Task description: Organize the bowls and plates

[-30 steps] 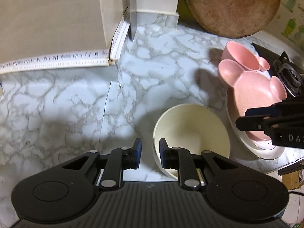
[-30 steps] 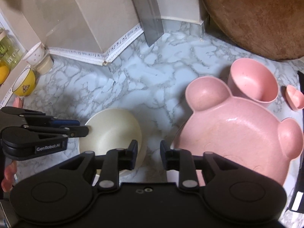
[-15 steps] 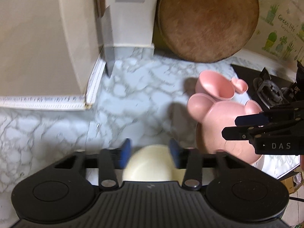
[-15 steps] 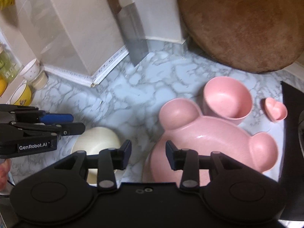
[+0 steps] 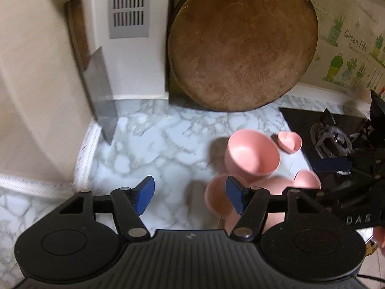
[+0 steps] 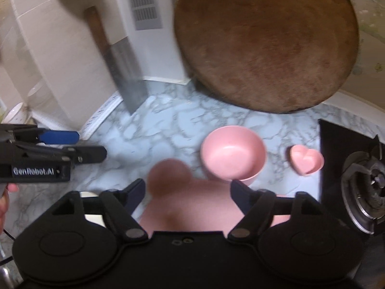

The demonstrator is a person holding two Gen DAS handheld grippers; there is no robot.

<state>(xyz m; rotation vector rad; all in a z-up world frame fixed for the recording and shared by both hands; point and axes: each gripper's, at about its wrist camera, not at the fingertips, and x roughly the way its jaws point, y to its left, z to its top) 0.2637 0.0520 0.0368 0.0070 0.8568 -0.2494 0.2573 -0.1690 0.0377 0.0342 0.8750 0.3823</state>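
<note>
We see white-grey marble-pattern countertop (image 5: 154,144), smooth, faint sheen. Round brown wooden chopping board (image 5: 243,45) at far wall: worn, matt, scuffed grain. Round pink bowl (image 6: 232,154), pink bear-eared plate (image 6: 192,207) and small pink heart-shaped dish (image 6: 305,160): matt, smooth, plastic-like look, we think. Steel cleaver blade (image 6: 128,82) far left: dull grey metal, wooden handle. Black hob surface (image 6: 336,139) right: glossy; burner metal dark, rough. Left gripper (image 5: 190,193) and right gripper (image 6: 187,193): matt black plastic; left one has blue pads (image 5: 144,193).
</note>
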